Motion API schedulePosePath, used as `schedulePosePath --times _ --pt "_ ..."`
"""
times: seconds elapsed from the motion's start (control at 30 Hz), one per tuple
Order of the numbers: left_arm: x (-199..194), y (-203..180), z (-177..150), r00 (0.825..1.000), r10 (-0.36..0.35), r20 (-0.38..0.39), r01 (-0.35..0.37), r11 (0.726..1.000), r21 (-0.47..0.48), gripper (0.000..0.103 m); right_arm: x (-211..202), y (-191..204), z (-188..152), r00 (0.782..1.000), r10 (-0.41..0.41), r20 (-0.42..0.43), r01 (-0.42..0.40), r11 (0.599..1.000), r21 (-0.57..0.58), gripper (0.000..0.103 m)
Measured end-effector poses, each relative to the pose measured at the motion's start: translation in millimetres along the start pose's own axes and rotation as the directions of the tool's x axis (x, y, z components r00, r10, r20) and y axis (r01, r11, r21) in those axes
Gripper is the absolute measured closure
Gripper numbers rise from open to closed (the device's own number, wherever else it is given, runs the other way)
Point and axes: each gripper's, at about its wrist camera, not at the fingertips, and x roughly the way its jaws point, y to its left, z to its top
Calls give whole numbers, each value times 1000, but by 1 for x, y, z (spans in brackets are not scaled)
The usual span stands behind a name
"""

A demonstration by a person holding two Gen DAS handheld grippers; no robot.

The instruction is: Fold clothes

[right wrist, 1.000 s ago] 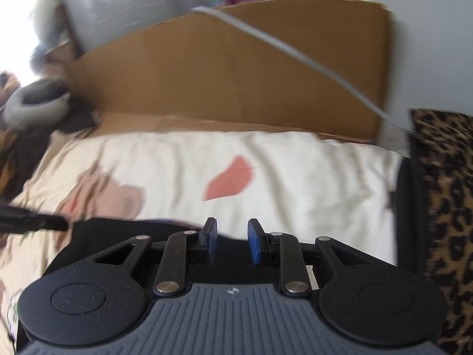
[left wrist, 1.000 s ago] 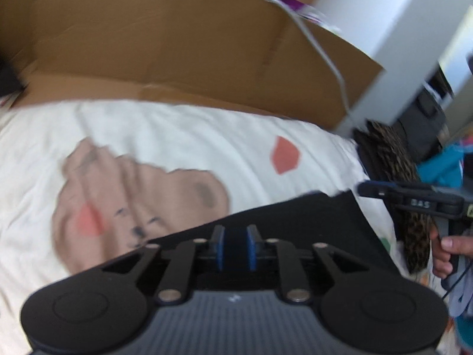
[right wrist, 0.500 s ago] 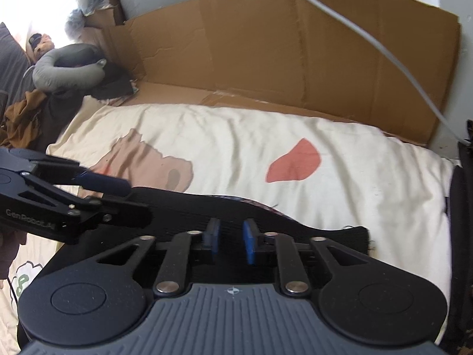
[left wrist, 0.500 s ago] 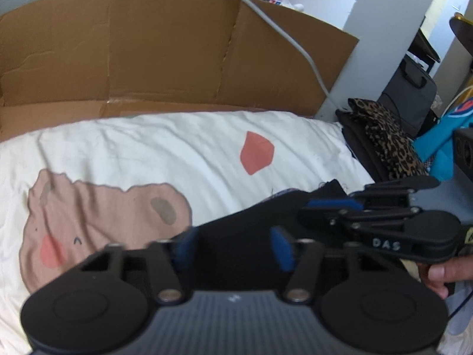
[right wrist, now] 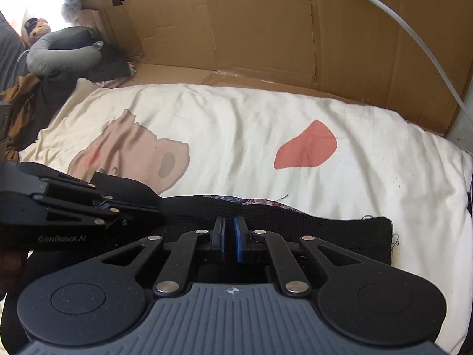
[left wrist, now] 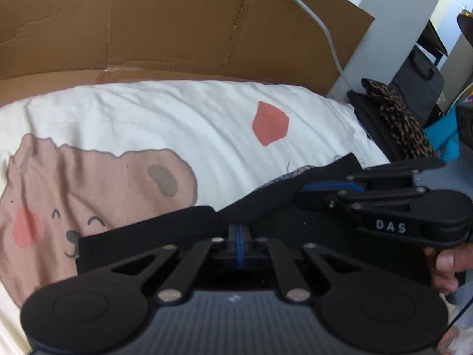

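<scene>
Leftward, the left tool (left wrist: 240,238) pinches the black garment (right wrist: 325,230), which lies on the bed (right wrist: 236,124); the right tool (right wrist: 229,235) is nearly closed on its far hem. Soft, light cloth probably sags, so grip hems.

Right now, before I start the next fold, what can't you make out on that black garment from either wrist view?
- Near half of the black garment: both views, hidden behind each tool's own body.
- Left tool: pads closed, cloth between them not visible, left view.
- Right tool: pads nearly closed, a pinch on the hem can't be confirmed.
- Garment type: patterned lining peeks out; too little shows.
</scene>
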Motion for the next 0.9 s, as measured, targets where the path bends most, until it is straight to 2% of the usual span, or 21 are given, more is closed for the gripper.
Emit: schedulePosePath --times 0.07,0.17,0.27,0.33,0.37,0.5,0.67,0.77,0.8,0.83,0.9 --pt "0 -4 -1 1000 19 5 -19 1000 4 100 1 6 -2 1000 -22 5 22 999 -38 93" --pt "1 -2 1 1000 9 -7 -9 1000 -5 100 1 4 -5 1000 -18 19 18 1000 -21 93" --pt "-5 1 9 1000 11 -17 -12 998 -69 101 1 -2 -4 1000 1 16 -1 1000 7 94" --pt "-19 -11 16 999 36 17 -36 999 -34 99 1 -3 -3 1000 4 12 -4 1000 10 93" --pt "-22 -16 19 999 36 22 -36 999 2 94 1 -2 -4 1000 1 13 -1 1000 6 93" --pt "-6 -25 19 996 40 -75 -37 998 46 91 0 -3 -6 1000 2 22 -3 1000 21 94" --pt "1 -25 11 997 49 -64 -44 996 79 91 0 -12 2 999 38 -21 -36 997 75 93" --pt "4 -28 12 995 61 -76 -53 994 100 90 -15 -12 5 998 54 -12 -52 990 129 79" --pt "5 -27 14 994 58 -89 -50 994 93 90 -26 -9 3 999 51 18 -53 991 123 66" --pt "5 -26 16 993 55 -102 -47 995 84 90 -36 -5 2 998 48 47 -53 992 117 59" --pt "6 -24 18 992 52 -116 -43 996 73 90 -53 -2 -4 996 40 83 -48 994 98 56"
